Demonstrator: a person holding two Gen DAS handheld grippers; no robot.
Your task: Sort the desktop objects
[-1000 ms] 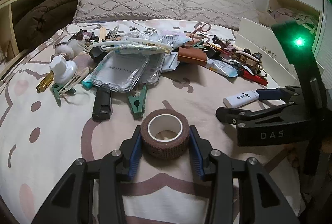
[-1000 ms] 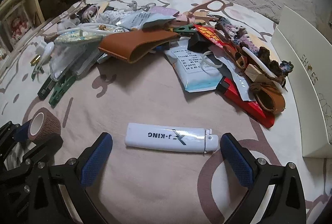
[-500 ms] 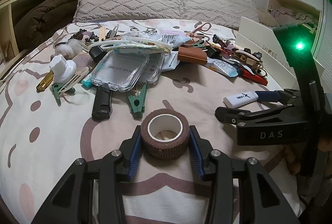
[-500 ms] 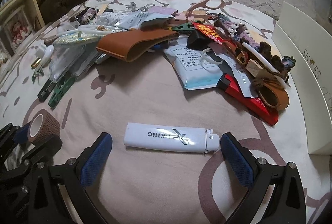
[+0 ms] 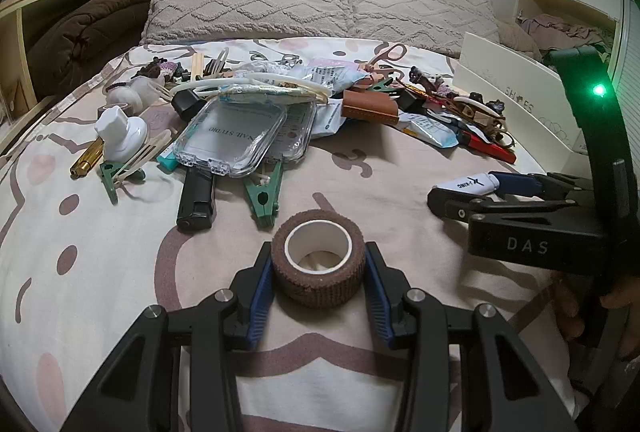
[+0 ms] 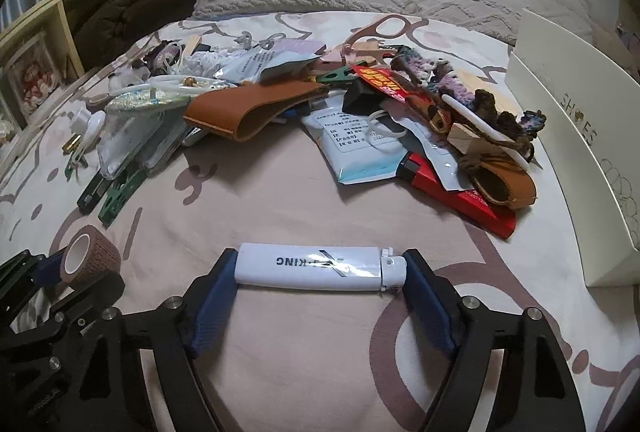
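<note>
White lighter [image 6: 320, 266]: lay flat on the bedspread [image 6: 280, 200], long axis crosswise, spanning pad to pad of the right gripper [image 6: 318, 268], whose jaws were closing end-on, both ends at or touching the pads. Brown tape roll [image 5: 318, 258]: upright on its side wall, clamped by the left gripper [image 5: 318, 272], well left of the lighter. The right wrist view showed the lighter's full length; the left wrist view showed only one end [image 5: 468, 184]. Clutter pile [image 6: 360, 104] beyond.
</note>
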